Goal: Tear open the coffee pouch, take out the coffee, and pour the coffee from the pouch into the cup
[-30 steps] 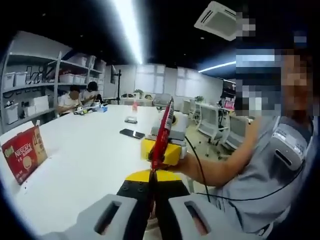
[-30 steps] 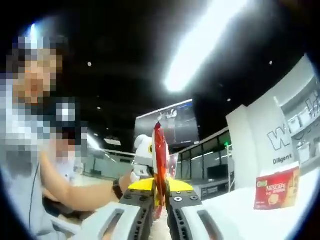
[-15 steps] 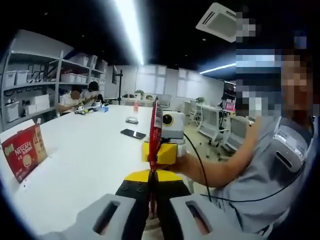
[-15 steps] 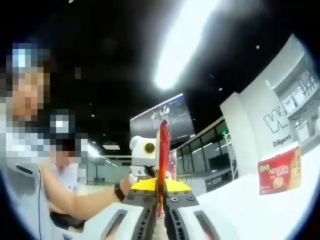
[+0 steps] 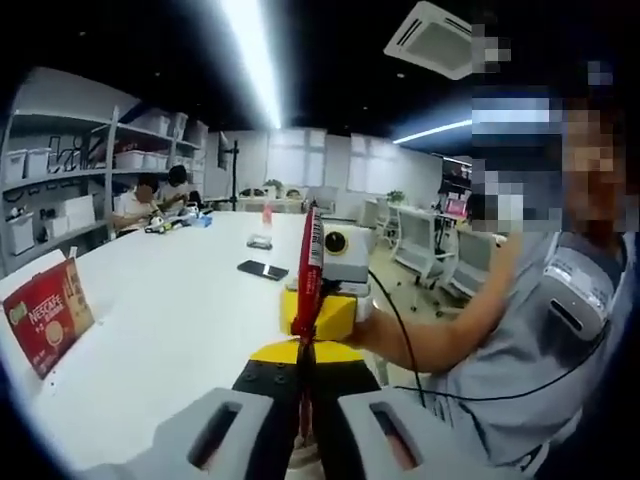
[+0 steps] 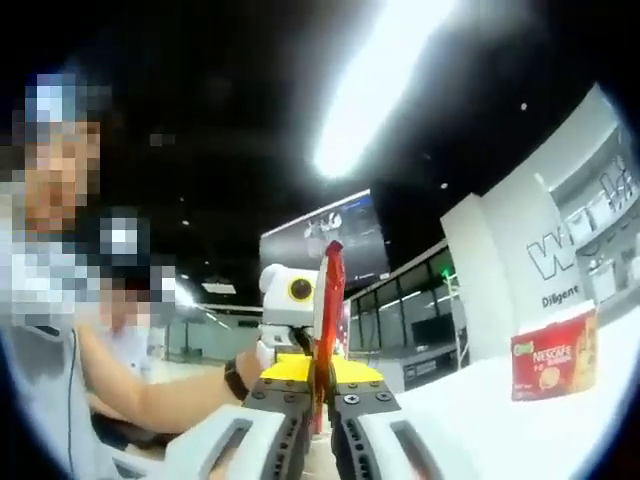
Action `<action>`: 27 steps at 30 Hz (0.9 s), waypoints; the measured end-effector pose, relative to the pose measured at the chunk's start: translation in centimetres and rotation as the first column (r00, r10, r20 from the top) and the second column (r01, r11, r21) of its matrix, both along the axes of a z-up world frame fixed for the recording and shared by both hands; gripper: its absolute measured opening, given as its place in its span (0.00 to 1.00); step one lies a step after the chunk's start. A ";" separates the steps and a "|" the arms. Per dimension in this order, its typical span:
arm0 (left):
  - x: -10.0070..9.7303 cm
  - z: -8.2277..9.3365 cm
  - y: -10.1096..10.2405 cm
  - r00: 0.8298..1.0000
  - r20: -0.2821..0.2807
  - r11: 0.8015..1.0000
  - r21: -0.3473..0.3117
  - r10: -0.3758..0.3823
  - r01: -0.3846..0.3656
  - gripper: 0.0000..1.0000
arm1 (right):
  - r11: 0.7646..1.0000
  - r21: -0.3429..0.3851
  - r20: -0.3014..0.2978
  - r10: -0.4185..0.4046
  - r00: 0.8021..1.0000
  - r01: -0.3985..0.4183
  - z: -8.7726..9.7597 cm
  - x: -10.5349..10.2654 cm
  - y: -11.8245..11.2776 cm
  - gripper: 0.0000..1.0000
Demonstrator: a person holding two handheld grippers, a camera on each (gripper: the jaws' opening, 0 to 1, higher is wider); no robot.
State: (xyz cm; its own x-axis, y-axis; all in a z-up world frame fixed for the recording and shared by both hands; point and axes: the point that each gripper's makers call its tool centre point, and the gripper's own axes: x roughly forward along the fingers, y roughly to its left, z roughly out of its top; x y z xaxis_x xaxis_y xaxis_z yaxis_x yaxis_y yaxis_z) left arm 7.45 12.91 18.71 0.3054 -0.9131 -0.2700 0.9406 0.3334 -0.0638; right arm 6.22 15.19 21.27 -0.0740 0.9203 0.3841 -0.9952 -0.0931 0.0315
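Held edge-on between both tools: red coffee pouch, pinched by left gripper and right gripper above white table. Judged at risk of tearing suddenly and spilling powder, no cup being visible beneath; could also slip from the narrow pinch. Read "NESCAFE" on red box at far left; "Diligen" on wall.

Left gripper: raised, jaws closed. Right gripper: raised opposite it, jaws closed, facing the left. Person's forearms extend behind each gripper, elbows bent.
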 end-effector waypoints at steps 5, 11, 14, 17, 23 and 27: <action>-0.1 -0.1 0.2 1.000 0.006 1.000 0.002 0.003 -0.003 0.03 | 0.998 0.057 -0.025 0.014 1.000 -0.013 1.1 0.3 -0.8 0.10; 0.0 -0.6 -0.3 1.000 -0.002 0.999 0.041 -0.003 0.003 0.04 | 0.999 0.045 -0.007 0.004 1.000 -0.003 1.5 0.2 -0.6 0.09; 0.1 -0.4 -0.2 1.000 -0.005 0.999 0.033 0.004 -0.004 0.04 | 0.999 0.038 -0.010 -0.003 1.000 0.003 1.6 0.3 -0.7 0.08; 0.4 0.0 -0.2 0.999 0.026 0.999 0.026 0.020 -0.020 0.06 | 0.999 0.047 -0.015 -0.013 1.000 0.014 1.9 0.6 -0.8 0.07; 0.2 0.3 -0.4 0.999 0.042 1.000 0.030 0.004 -0.005 0.06 | 0.998 0.055 -0.042 0.005 0.999 -0.003 2.0 1.4 -1.1 0.07; 0.1 0.4 -0.6 0.999 0.048 1.000 0.027 -0.008 0.007 0.07 | 0.999 0.052 -0.041 0.005 0.999 -0.003 1.8 1.6 -1.1 0.07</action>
